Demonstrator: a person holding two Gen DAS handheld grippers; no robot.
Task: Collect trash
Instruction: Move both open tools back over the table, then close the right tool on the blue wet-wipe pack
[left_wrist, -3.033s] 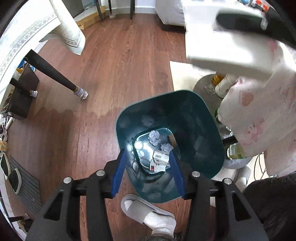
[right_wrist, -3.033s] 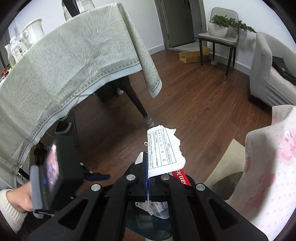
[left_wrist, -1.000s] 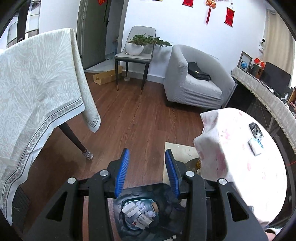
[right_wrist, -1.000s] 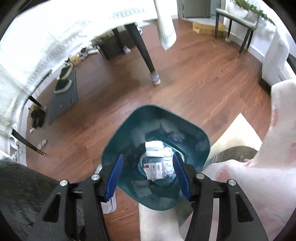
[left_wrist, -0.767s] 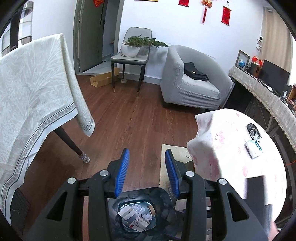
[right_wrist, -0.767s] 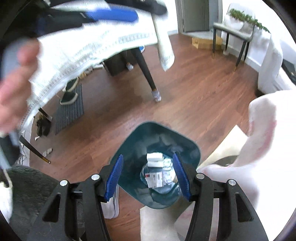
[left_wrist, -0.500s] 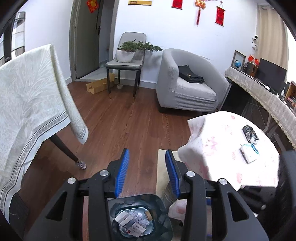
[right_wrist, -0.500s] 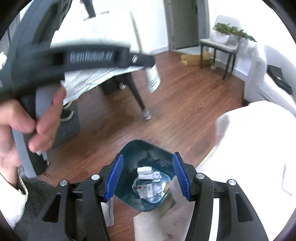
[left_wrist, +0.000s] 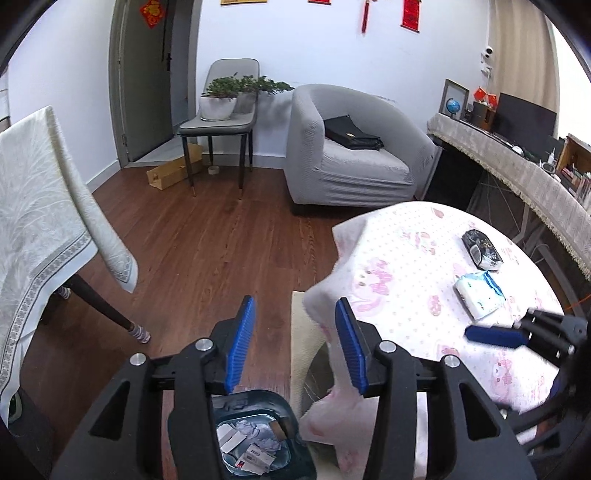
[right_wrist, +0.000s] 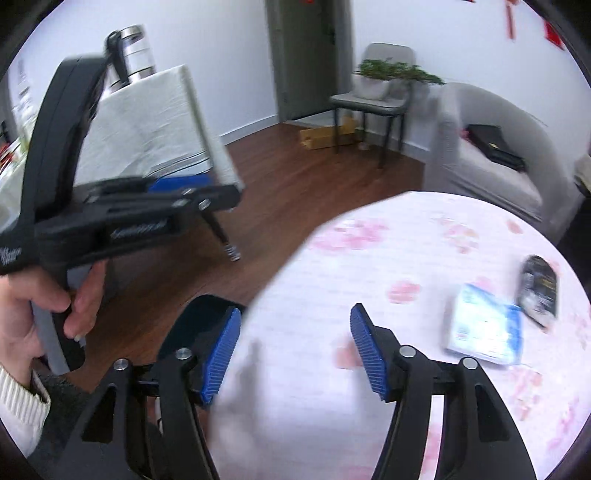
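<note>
Blue-padded left tool (left_wrist: 293, 339) apart | right tool (right_wrist: 293, 350) apart | wrappers' (left_wrist: 478, 294) print unreadable | bin (left_wrist: 255, 439) holds scraps

No text is showing sharply enough to read. Pale lettering (right_wrist: 138, 230) is running along the side of the left gripper (right_wrist: 218, 194), but it is blurring out. The red wall hangings (left_wrist: 410, 14) and the red diamond sign (left_wrist: 151, 13) on the far door (left_wrist: 144, 81) are carrying gold marks too small to make out. Print on the cartons (left_wrist: 255, 456) in the near trash bin (left_wrist: 258, 397) is staying illegible.

Black gripper (right_wrist: 293, 347), ribbed blue pads (right_wrist: 221, 354), silver screws; cream knit cuff.
</note>
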